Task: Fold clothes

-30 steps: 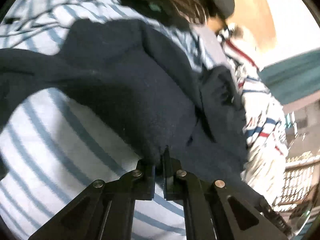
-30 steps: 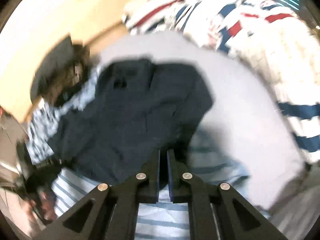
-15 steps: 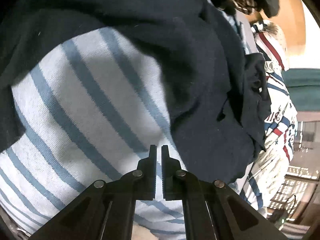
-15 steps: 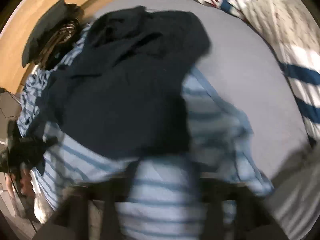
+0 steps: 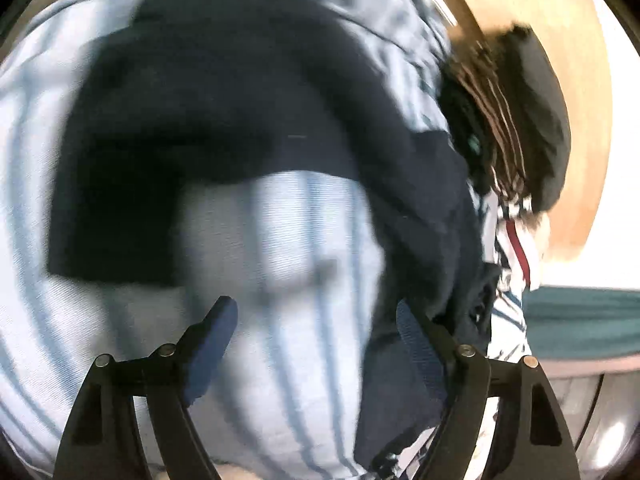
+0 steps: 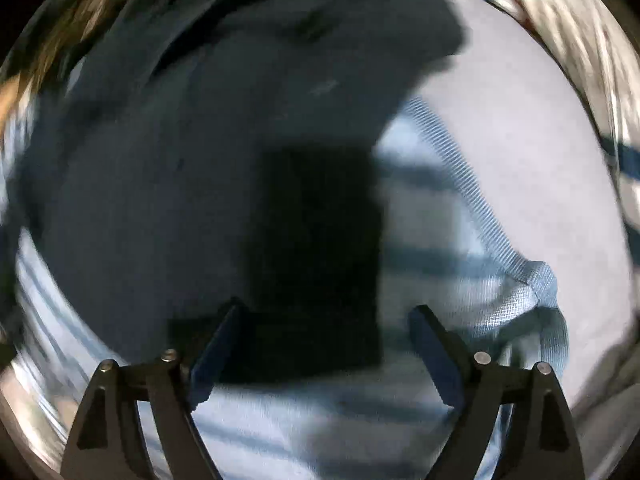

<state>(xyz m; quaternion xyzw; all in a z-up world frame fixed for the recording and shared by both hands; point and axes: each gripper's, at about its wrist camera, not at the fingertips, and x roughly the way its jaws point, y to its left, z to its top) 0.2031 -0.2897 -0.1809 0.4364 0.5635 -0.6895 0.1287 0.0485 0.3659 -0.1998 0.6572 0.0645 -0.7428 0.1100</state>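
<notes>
- The right gripper (image 6: pixel 324 320), jaws just opened wide and gripping nothing, points down at a dark navy garment (image 6: pixel 200 160).
- The garment overlies a blue-striped shirt (image 6: pixel 460 248) on the grey bed sheet (image 6: pixel 540 140).

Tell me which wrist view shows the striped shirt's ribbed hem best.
The right wrist view: the striped shirt shows its ribbed hem sharply against the grey bedsheet. The left wrist view shows only blurred stripes under the navy garment, no hem.

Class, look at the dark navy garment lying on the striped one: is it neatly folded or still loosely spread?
Loosely spread. The navy garment sprawls unevenly over the striped garment, with rumpled, irregular edges and no squared fold visible.
</notes>
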